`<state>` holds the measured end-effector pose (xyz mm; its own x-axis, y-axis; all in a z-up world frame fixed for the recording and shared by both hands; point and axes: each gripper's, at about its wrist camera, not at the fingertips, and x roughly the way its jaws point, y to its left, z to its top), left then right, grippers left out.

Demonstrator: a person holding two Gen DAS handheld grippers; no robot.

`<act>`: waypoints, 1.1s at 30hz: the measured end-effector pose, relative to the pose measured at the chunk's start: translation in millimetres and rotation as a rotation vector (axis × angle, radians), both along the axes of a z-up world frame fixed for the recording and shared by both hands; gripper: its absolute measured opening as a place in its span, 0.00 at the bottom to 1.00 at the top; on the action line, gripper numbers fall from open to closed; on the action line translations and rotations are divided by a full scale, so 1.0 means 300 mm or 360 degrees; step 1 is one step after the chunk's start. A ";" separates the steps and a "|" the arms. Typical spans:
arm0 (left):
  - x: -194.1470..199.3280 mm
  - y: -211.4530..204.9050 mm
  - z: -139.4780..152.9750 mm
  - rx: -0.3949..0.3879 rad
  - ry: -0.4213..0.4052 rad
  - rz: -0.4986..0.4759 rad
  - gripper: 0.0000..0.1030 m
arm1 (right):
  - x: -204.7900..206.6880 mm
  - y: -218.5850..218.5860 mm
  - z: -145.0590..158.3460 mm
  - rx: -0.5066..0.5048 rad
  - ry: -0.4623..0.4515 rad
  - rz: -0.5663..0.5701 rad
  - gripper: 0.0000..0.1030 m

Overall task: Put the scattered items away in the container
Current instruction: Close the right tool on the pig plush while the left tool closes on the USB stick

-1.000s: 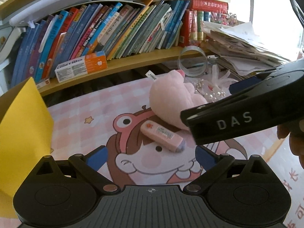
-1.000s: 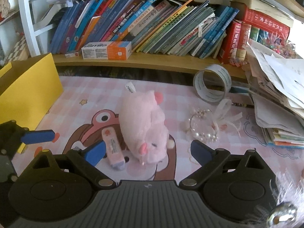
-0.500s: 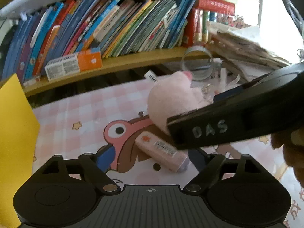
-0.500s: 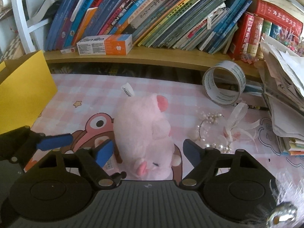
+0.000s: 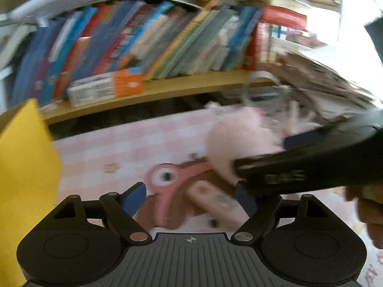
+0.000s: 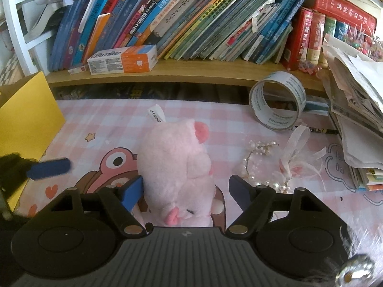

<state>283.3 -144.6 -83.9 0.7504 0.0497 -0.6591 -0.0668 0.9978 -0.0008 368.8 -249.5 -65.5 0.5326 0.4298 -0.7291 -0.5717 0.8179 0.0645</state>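
Note:
A pink plush pig (image 6: 174, 165) lies on the pink checked mat (image 6: 100, 119). My right gripper (image 6: 186, 192) straddles it, open: the left pad brushes the plush and the right pad stands clear. Beside the pig lies a small pink stick-shaped item (image 5: 210, 203), blurred, between the open fingers of my left gripper (image 5: 191, 197) with gaps on both sides. The right gripper's black body (image 5: 311, 165) crosses the left wrist view. The yellow container (image 6: 26, 119) stands at the left edge of the mat.
A tape roll (image 6: 277, 102) and a pearl bracelet with ribbon (image 6: 270, 165) lie right of the pig. A leaning paper stack (image 6: 354, 119) fills the right side. A wooden shelf with books and a toothpaste box (image 6: 122, 59) runs along the back.
Both grippers' jaws have narrowed. The right one has come forward and down over the pig, which now sits between its fingers. The left one has closed in on the pink stick.

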 end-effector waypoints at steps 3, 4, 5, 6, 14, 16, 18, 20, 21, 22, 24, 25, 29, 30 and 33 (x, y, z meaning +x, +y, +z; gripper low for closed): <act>0.030 -0.029 -0.031 -0.0028 0.0041 -0.0023 0.81 | 0.001 -0.005 0.002 -0.0004 0.0004 0.0014 0.75; 0.040 -0.035 -0.041 -0.0038 0.0052 -0.0023 0.80 | 0.002 -0.006 0.001 -0.0003 0.0007 0.0015 0.75; 0.049 -0.037 -0.050 -0.0042 0.0062 -0.0018 0.80 | 0.003 -0.007 0.000 -0.0003 0.0009 0.0014 0.75; 0.057 -0.036 -0.059 -0.0032 0.0086 -0.0014 0.80 | 0.004 -0.007 -0.002 -0.0005 0.0011 0.0014 0.75; 0.038 -0.001 -0.053 0.0050 0.0148 0.0011 0.53 | 0.005 0.010 -0.019 -0.0001 0.0031 0.0034 0.75; 0.041 0.004 -0.055 0.0047 0.0150 0.0011 0.52 | 0.006 0.022 -0.027 -0.0015 0.0034 0.0054 0.75; 0.049 0.002 -0.065 0.0046 0.0159 0.0008 0.52 | 0.009 0.035 -0.035 -0.0036 0.0036 0.0071 0.75; 0.056 -0.001 -0.073 0.0041 0.0153 0.0008 0.50 | 0.016 0.042 -0.044 -0.0055 0.0040 0.0075 0.73; 0.059 -0.002 -0.074 0.0040 0.0146 0.0010 0.50 | 0.020 0.045 -0.048 -0.0065 0.0042 0.0077 0.71; 0.062 -0.003 -0.076 0.0039 0.0140 0.0012 0.50 | 0.023 0.048 -0.052 -0.0074 0.0044 0.0079 0.70; 0.064 0.001 -0.076 0.0023 0.0139 0.0018 0.49 | 0.031 0.049 -0.060 -0.0079 0.0059 0.0082 0.67; 0.064 0.001 -0.075 0.0020 0.0139 0.0014 0.47 | 0.032 0.049 -0.062 -0.0076 0.0067 0.0084 0.64; 0.058 0.004 -0.069 0.0013 0.0143 -0.0019 0.29 | 0.025 0.043 -0.057 -0.0064 0.0077 0.0082 0.58; 0.055 0.008 -0.068 0.0005 0.0145 -0.0021 0.27 | 0.024 0.040 -0.055 -0.0060 0.0079 0.0090 0.57; 0.046 0.018 -0.064 -0.0022 0.0154 -0.0032 0.23 | 0.012 0.032 -0.047 -0.0054 0.0089 0.0086 0.55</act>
<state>297.1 -139.0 -103.2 0.6840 0.0255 -0.7290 -0.0471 0.9988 -0.0092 372.2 -240.0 -79.6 0.4670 0.4315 -0.7718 -0.6115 0.7881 0.0706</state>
